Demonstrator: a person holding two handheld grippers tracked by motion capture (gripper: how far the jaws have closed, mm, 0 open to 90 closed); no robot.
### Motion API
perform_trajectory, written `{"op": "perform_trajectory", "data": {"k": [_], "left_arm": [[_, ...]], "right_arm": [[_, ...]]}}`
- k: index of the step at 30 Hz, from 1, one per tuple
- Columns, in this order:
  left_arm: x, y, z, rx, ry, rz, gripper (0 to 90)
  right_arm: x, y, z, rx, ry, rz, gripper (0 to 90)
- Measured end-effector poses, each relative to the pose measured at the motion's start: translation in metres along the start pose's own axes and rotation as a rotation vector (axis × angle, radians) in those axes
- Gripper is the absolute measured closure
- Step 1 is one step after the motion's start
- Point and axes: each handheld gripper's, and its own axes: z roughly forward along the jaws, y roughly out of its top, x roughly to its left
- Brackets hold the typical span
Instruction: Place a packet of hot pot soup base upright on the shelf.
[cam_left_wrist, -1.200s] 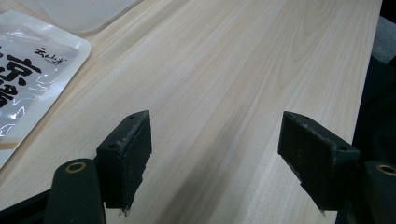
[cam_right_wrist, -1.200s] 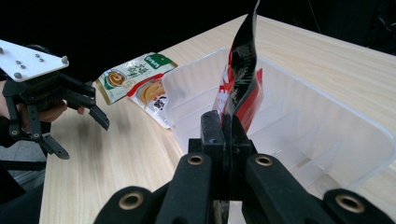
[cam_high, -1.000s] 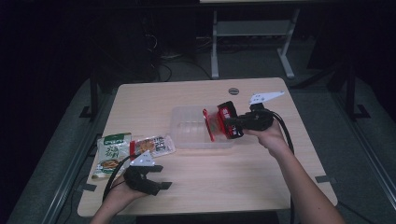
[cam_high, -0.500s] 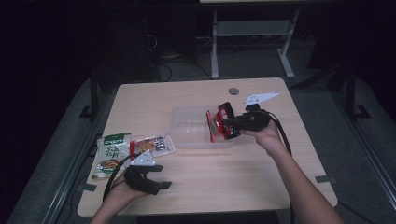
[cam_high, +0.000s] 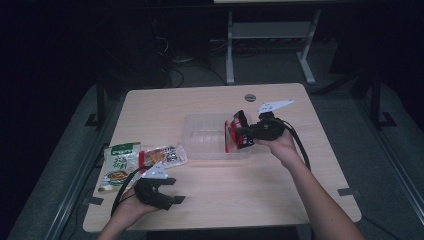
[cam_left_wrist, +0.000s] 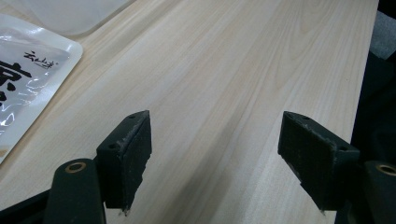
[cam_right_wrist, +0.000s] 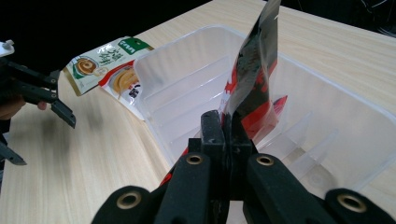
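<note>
My right gripper (cam_high: 241, 133) (cam_right_wrist: 226, 122) is shut on a red-and-black snack packet (cam_high: 233, 134) (cam_right_wrist: 252, 70). It holds the packet upright on its edge inside the right end of a clear plastic bin (cam_high: 207, 136) (cam_right_wrist: 182, 79). The packet's lower part sits among the bin's ribs. My left gripper (cam_high: 176, 191) (cam_left_wrist: 217, 144) rests low at the table's front left. It is open, with only bare wood between its jaws. Just beyond it lie a green packet (cam_high: 119, 164) (cam_right_wrist: 105, 55) and a red-and-white packet (cam_high: 162, 156) (cam_right_wrist: 122, 81).
The wooden table (cam_high: 240, 195) has bare room in front of the bin and along its far side. A round cable hole (cam_high: 250, 97) sits near the far edge. A metal frame (cam_high: 270, 35) stands on the dark floor behind. In the left gripper view a silvery packet (cam_left_wrist: 28, 79) lies at the left.
My right gripper has shifted slightly left with the packet still in its jaws over the bin. The left gripper has not moved.
</note>
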Motion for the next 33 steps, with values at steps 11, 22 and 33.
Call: {"op": "perform_trajectory", "data": {"k": [11,22,33], "left_arm": [[-0.001,0.000,0.003,0.015,-0.007,0.016,25.6],[-0.002,0.000,0.004,0.025,-0.014,0.021,25.6],[-0.002,0.000,0.005,0.019,-0.017,0.019,25.6]], "right_arm": [[-0.002,-0.002,0.013,0.024,-0.014,0.006,86.3],[0.000,0.001,0.006,0.002,-0.016,-0.003,64.5],[0.009,0.002,-0.013,0.002,-0.054,-0.014,39.2]]}}
